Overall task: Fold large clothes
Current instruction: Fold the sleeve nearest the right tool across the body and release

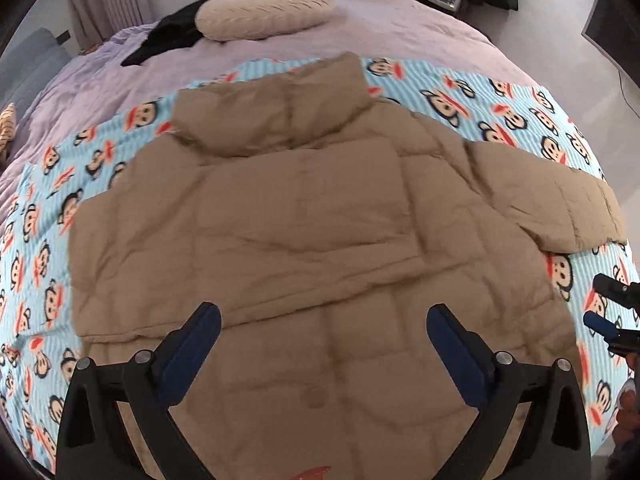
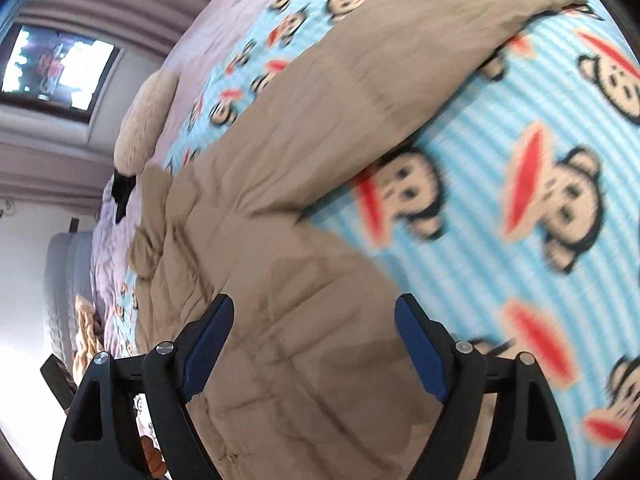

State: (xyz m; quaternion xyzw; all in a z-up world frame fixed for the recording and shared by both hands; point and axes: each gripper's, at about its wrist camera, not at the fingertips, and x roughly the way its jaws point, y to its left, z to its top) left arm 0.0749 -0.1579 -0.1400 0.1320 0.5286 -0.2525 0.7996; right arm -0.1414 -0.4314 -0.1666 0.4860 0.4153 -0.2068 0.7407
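Both tools, left [image 1: 323, 330] & right [image 2: 314, 322], wide open, empty; jacket [image 1: 304, 216] flat, collar pointing away.

Illumination is soft, even daylight. A bright window [image 2: 60, 68] at upper left of the right wrist view is overexposed. That view shows motion blur throughout. The left wrist view is sharper. Both exhibit fisheye curvature and dark corner vignetting.

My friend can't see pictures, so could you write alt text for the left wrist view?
A tan puffer jacket lies spread flat on a blue monkey-print blanket over a bed, one sleeve stretched right. The left gripper is open above its hem, holding nothing. A beige pillow sits beyond.
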